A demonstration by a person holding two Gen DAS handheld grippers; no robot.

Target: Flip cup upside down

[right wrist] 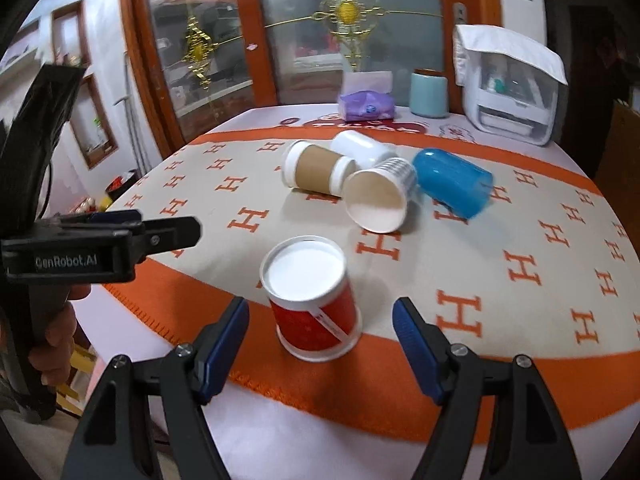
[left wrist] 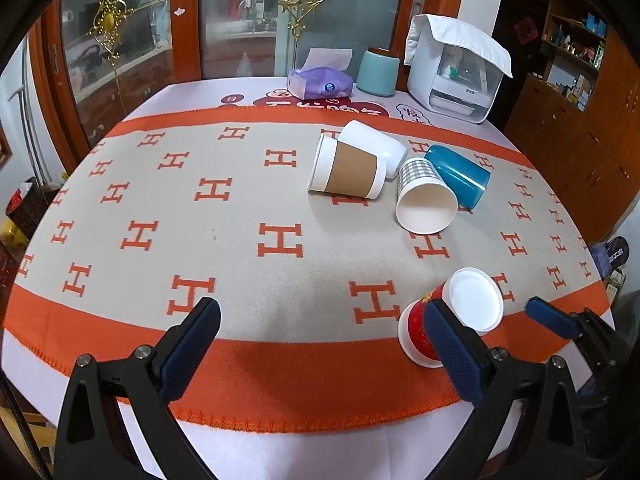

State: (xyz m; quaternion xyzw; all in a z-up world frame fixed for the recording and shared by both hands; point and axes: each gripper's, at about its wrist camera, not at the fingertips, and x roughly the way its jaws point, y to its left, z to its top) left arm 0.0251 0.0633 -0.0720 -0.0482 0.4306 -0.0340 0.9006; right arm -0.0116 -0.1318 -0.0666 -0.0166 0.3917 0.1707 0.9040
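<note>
Inspector A: Report the target. Where is it?

Inspector B: The red cup [right wrist: 314,304] stands low in the centre of the right wrist frame, base up and rim on the orange border of the blanket [right wrist: 500,240] covering the bench [right wrist: 256,412]. It leans slightly, yet rests on its own. I judge it already inverted.

Inspector A: State of the right hand-held gripper [right wrist: 320,348]?

Inspector B: Released. Its jaws are spread wide to either side of the cup, touching nothing; a gap shows on both sides. That spacing suits a hand that is not carrying any load.

Inspector A: And the left hand-held gripper [left wrist: 320,352]?

Inspector B: Also spread and empty. In its own view it sits at the lower edge of the frame, with the red cup at the lower right, beyond its right finger. It appears idle, kept aside so as not to obstruct.

Inspector A: Other items?

Inspector B: Four cups lie on their sides in a cluster at upper centre: the brown-sleeved cup [right wrist: 316,170], white cup [right wrist: 360,146], checked cup [right wrist: 380,200] and blue cup [right wrist: 452,184]. Well apart from the target. Probably awaiting the same treatment.
</note>
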